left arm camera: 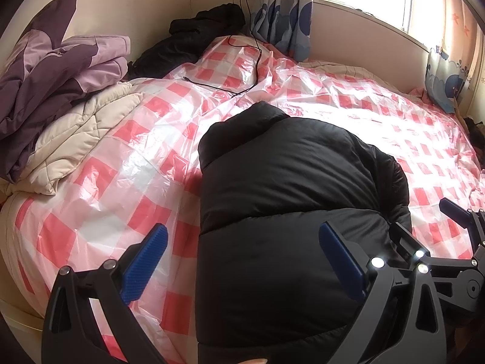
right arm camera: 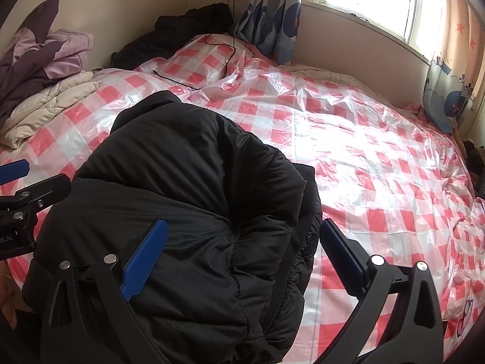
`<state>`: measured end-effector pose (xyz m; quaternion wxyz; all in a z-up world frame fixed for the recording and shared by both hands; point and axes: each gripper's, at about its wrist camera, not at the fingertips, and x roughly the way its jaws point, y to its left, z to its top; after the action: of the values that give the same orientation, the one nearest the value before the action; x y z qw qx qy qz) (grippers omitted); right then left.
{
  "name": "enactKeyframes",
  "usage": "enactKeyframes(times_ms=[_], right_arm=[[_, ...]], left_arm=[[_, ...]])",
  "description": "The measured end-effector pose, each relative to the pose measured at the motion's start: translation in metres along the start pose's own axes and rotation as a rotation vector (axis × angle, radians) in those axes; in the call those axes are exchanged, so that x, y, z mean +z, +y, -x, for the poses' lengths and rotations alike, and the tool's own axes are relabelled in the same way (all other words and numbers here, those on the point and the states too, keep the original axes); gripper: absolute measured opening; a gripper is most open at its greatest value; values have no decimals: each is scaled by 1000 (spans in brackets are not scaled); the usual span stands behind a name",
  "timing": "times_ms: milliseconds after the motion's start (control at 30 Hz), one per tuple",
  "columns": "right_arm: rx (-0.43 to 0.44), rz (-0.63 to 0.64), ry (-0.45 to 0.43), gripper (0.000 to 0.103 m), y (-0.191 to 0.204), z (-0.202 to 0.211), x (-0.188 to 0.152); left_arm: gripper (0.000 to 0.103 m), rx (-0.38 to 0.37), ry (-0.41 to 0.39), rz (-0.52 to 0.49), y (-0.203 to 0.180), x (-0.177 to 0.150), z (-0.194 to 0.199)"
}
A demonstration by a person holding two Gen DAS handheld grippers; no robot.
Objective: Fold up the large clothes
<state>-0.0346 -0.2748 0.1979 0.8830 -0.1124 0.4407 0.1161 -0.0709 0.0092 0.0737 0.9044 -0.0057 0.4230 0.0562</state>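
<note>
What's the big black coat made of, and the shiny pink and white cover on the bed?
Black coat: probably smooth synthetic shell with soft filling; puffy stitched sections, slight sheen.
Checked cover: looks like thin plastic sheet; glossy glare, sharp crinkles, semi-transparent.

Black puffer jacket (left arm camera: pixel 282 188), folded into bulky bundle, lying on bed's near edge.

The black puffer jacket (left arm camera: pixel 288 197) runs off the lower frame edge in both views, hem unseen. Purple bedding (left arm camera: pixel 45 69) is cropped at upper left. The dark heap (left arm camera: pixel 194 39) at upper centre is too indistinct to identify.
</note>
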Motion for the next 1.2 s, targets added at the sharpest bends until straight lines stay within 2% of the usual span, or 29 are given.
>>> enactKeyframes(times_ms=[1200], right_arm=[[3, 5, 2, 97, -5, -3, -2]], left_arm=[[96, 14, 10, -3, 6, 5, -3]])
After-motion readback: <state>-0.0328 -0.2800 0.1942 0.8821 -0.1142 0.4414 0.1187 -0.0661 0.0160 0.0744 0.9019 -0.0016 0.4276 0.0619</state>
